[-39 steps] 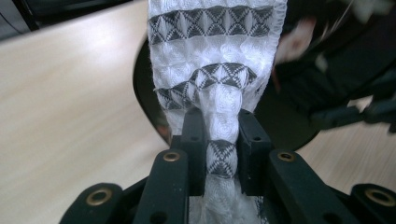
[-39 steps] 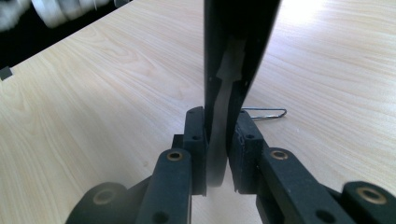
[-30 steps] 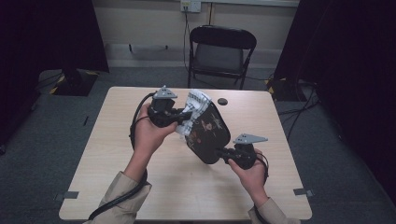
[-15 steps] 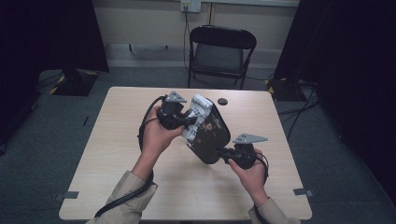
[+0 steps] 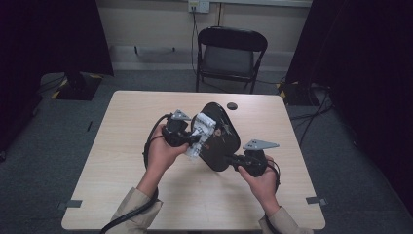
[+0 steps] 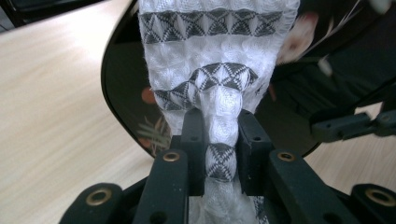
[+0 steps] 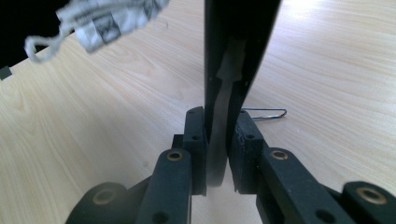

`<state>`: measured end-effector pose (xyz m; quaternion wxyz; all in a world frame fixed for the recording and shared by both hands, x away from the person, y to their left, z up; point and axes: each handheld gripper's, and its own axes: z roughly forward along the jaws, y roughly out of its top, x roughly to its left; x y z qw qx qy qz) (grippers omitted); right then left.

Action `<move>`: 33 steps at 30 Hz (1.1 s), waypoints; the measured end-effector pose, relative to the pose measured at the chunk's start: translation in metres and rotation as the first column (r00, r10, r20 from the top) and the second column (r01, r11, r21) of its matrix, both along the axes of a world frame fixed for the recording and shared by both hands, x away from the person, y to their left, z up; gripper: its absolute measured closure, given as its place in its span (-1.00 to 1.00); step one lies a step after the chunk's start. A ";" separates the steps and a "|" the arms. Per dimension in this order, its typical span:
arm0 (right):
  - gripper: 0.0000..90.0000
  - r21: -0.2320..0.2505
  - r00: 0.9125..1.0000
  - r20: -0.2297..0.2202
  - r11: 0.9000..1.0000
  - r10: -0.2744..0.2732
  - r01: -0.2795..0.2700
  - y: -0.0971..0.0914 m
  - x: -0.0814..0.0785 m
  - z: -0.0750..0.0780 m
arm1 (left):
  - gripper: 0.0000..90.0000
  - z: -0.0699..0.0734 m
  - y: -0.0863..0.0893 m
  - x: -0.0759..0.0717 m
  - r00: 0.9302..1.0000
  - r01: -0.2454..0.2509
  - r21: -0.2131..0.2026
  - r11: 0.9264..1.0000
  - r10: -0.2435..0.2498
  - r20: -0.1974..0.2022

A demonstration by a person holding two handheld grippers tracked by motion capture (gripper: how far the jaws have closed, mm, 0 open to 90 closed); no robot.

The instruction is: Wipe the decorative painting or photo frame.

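Observation:
A black oval plate [image 5: 221,139] with a flower pattern is held tilted above the table, and my right gripper [image 5: 233,160] is shut on its lower rim. In the right gripper view the plate's edge [image 7: 233,37] stands upright between the jaws of that gripper [image 7: 217,135]. My left gripper [image 5: 197,139] is shut on a white cloth [image 5: 199,130] with grey diamond bands. The cloth [image 6: 219,70] lies pressed against the plate's face [image 6: 126,93], bunched between the left gripper [image 6: 222,140] jaws. A corner of the cloth [image 7: 102,18] hangs at the upper left.
The light wooden table [image 5: 122,146] has a small black round object [image 5: 232,106] near its far edge. A bent wire clip [image 7: 264,113] lies on the wood beside the plate. A black folding chair [image 5: 231,53] stands behind the table.
My left hand has come down with the cloth, sliding it lower across the plate's face. The right hand and the plate have stayed in place.

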<state>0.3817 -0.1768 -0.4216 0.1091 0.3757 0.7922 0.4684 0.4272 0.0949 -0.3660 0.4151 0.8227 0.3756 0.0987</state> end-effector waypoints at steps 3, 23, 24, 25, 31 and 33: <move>0.75 -0.001 1.000 0.001 1.000 0.000 0.000 0.000 0.000 0.000 | 0.69 -0.006 0.000 -0.001 1.000 0.001 0.005 1.000 -0.001 -0.011; 0.75 0.000 1.000 0.000 1.000 -0.002 0.002 0.000 0.000 0.000 | 0.68 -0.078 0.003 -0.013 0.991 0.030 0.078 0.997 -0.019 -0.129; 0.75 0.001 1.000 -0.001 1.000 -0.002 0.002 0.000 0.000 0.000 | 0.69 -0.078 0.003 -0.013 0.991 0.030 0.078 0.997 -0.019 -0.129; 0.76 0.001 1.000 0.000 1.000 -0.002 0.002 0.000 0.000 0.000 | 0.68 -0.083 0.003 -0.014 0.990 0.033 0.084 0.996 -0.020 -0.142; 0.75 0.001 1.000 0.001 1.000 -0.001 0.001 0.000 0.000 0.000 | 0.68 -0.094 0.006 -0.017 0.984 0.043 0.098 0.994 -0.025 -0.177; 0.75 0.001 1.000 0.000 1.000 -0.001 0.001 0.000 0.000 0.000 | 0.68 -0.094 0.008 -0.018 0.983 0.042 0.108 0.993 -0.022 -0.181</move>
